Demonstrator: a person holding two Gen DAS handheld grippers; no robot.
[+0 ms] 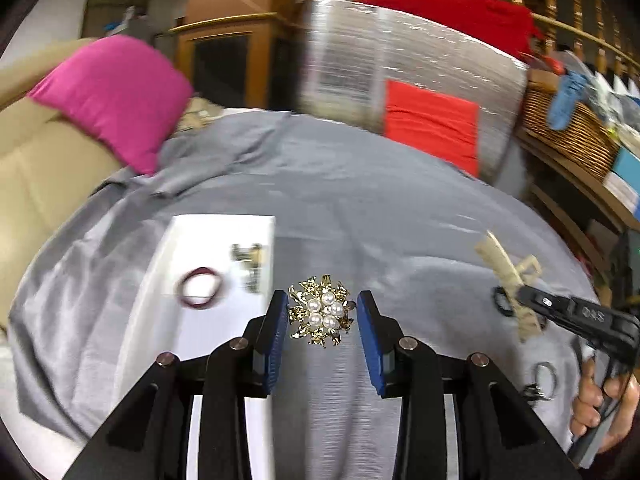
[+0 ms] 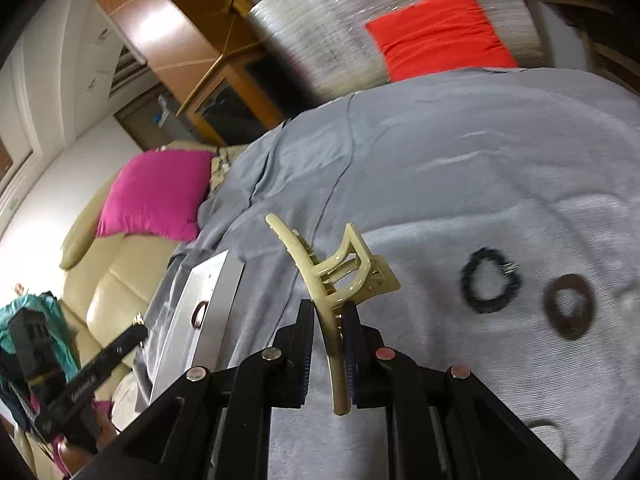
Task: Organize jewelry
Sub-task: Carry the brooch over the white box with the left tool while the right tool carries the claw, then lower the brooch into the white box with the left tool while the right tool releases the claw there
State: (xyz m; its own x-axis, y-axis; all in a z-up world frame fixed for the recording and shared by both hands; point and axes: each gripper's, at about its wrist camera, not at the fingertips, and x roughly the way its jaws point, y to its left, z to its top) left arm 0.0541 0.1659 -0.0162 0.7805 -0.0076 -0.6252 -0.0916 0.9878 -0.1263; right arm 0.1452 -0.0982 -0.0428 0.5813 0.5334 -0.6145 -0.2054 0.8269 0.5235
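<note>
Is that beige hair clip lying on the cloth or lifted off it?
Lifted. The right claw is shut on the hair clip, pinching one arm, and the clip stands up above the grey cloth.

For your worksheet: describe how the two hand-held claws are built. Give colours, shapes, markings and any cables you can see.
Each claw, left and right, has black angular link arms joined by round silver pins, ending in two flat fingers with ribbed blue pads. From the side, the right claw's black body carries white lettering too blurred to read. A thin dark cable seems to run by the hand gripping its handle.
</note>
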